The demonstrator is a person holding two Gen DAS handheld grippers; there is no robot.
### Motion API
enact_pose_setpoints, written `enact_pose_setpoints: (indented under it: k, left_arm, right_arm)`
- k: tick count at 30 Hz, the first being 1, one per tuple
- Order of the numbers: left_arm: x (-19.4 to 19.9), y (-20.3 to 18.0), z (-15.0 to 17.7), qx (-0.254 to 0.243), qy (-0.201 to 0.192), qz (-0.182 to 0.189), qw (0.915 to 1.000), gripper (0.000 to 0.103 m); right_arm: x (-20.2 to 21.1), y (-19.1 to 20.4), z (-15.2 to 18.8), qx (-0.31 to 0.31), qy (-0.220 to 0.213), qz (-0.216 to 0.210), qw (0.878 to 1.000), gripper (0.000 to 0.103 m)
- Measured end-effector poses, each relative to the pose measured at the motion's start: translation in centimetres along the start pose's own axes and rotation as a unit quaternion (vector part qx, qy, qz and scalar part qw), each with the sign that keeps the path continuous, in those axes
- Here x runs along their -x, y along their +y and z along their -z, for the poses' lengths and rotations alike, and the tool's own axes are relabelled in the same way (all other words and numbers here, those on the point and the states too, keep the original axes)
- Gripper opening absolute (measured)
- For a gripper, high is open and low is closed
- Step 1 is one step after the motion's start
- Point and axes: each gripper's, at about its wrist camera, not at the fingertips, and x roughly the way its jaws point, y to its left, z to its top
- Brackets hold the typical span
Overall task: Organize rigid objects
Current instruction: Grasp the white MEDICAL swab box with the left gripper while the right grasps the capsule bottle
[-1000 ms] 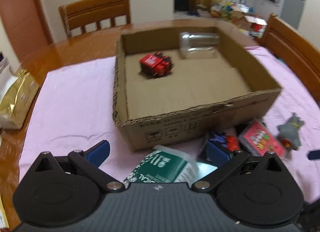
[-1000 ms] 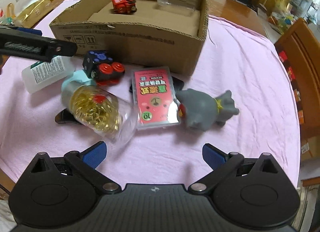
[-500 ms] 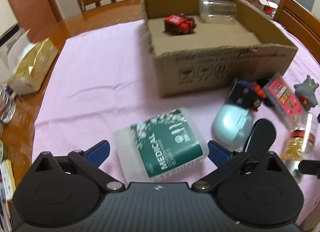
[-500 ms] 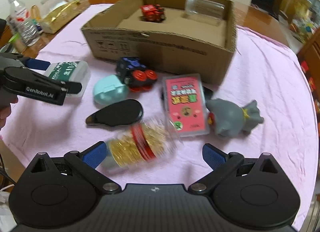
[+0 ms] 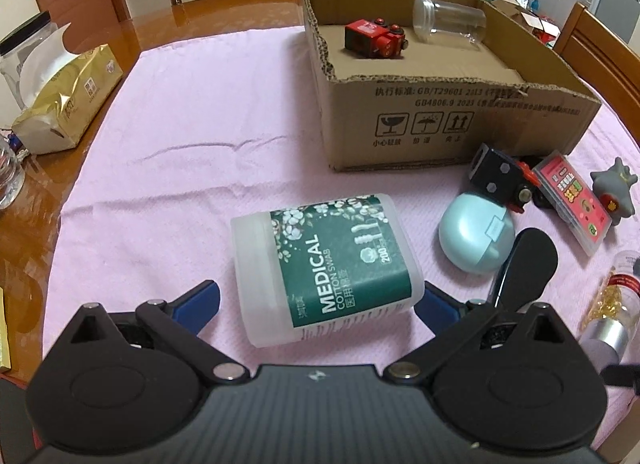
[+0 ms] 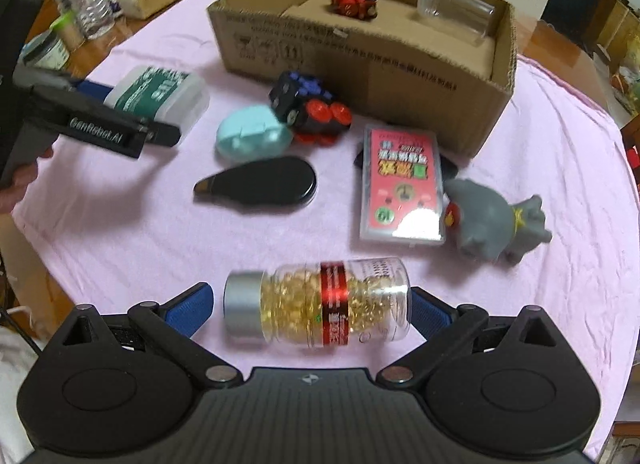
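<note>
Left hand-held gripper [image 5: 318,304] wide, flanking swab box [image 5: 326,268] | right hand-held gripper [image 6: 310,306] wide, flanking capsule bottle [image 6: 320,308]

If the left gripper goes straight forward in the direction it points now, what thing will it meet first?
The left gripper would first meet the cotton swab box, which lies on its side between the open fingers, almost touching. The cardboard box stands farther beyond, a little to the right.

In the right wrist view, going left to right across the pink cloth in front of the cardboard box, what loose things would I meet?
White cotton swab box with green label → pale blue oval case → flat black teardrop-shaped piece → black and red fidget cube → clear card case with red label → grey rubber animal figure.
</note>
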Motion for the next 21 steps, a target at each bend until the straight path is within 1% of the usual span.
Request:
enact_pose_setpoints:
  k: [3,8,11,15,17,21]
  left_arm:
    - [-0.4,-0.1,0.0,-0.001,0.002,-0.002,1.0000,0.102]
    - [-0.7,-0.1,-0.3,0.013,0.004,-0.007,0.9999,0.102]
    - [-0.3,-0.3,-0.9,0.023,-0.005,-0.008,0.9997,0.102]
    - [-0.2,-0.8,-1.6,0.023,-0.012,-0.009,0.9996,0.101]
    - [-0.3,-1.0,-1.9,0.021,-0.010,-0.006,0.9997,0.099]
    - [-0.6,-1.2,-2.2,0.018,-0.005,-0.011,0.9998,0.099]
  right_arm:
    - [-0.4,0.3,0.3,-0.006,0.010,-0.013,1.000,0.103]
    - [-1.8,0.8,0.2,-0.020,0.010,0.009,1.000,0.103]
    - [-1.9,0.9,-0.3,-0.029,0.009,0.016,0.999,0.103]
    - [-1.8,0.7,-0.9,-0.040,0.006,0.021,0.999,0.103]
    - [-1.8,0.7,-1.2,-0.047,0.004,0.020,0.999,0.103]
    - [-1.8,1.0,-1.9,-0.046,-0.001,0.022,0.999,0.103]
